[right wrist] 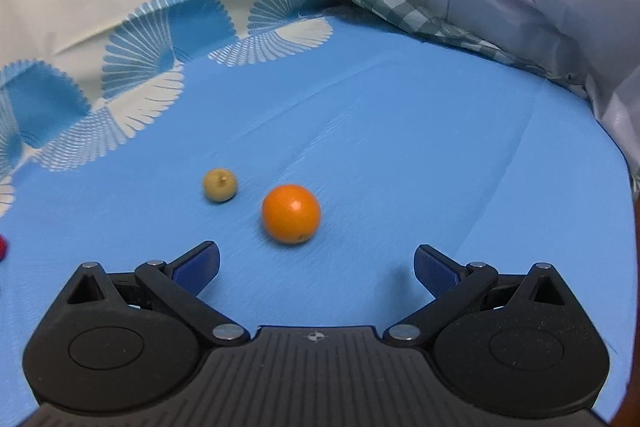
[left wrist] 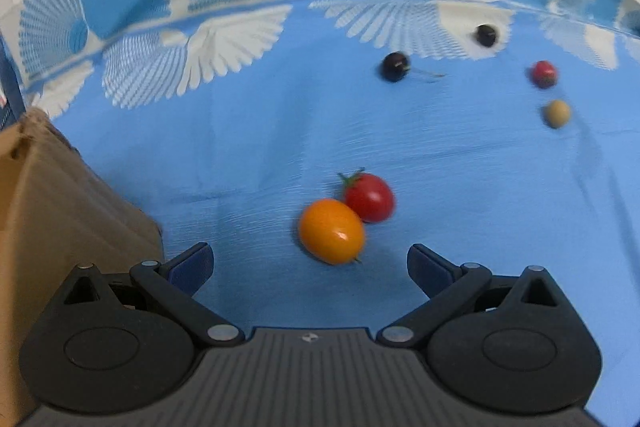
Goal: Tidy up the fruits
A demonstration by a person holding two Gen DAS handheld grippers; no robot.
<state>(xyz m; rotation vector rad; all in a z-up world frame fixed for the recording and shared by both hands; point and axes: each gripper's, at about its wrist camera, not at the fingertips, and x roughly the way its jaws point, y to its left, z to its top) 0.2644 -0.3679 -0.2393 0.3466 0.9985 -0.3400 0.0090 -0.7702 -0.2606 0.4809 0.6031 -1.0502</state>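
Note:
On the blue cloth, an orange oval fruit (left wrist: 332, 231) touches a red cherry tomato (left wrist: 370, 197) with a green stem. My left gripper (left wrist: 310, 261) stands open just short of them, nothing between its fingers. Farther off lie two dark round fruits (left wrist: 395, 66) (left wrist: 486, 35), a small red fruit (left wrist: 544, 73) and a pale tan fruit (left wrist: 557, 113). In the right wrist view a round orange fruit (right wrist: 291, 213) sits just ahead of my open right gripper (right wrist: 316, 263), with a tan fruit (right wrist: 220, 185) to its left. A sliver of red fruit (right wrist: 2, 247) shows at the left edge.
A brown cardboard box (left wrist: 60, 227) stands close to the left finger in the left wrist view. The blue cloth (left wrist: 280, 131) with white fan patterns rises at the back. Crumpled grey sheeting and checked fabric (right wrist: 420, 19) border the table at the back right.

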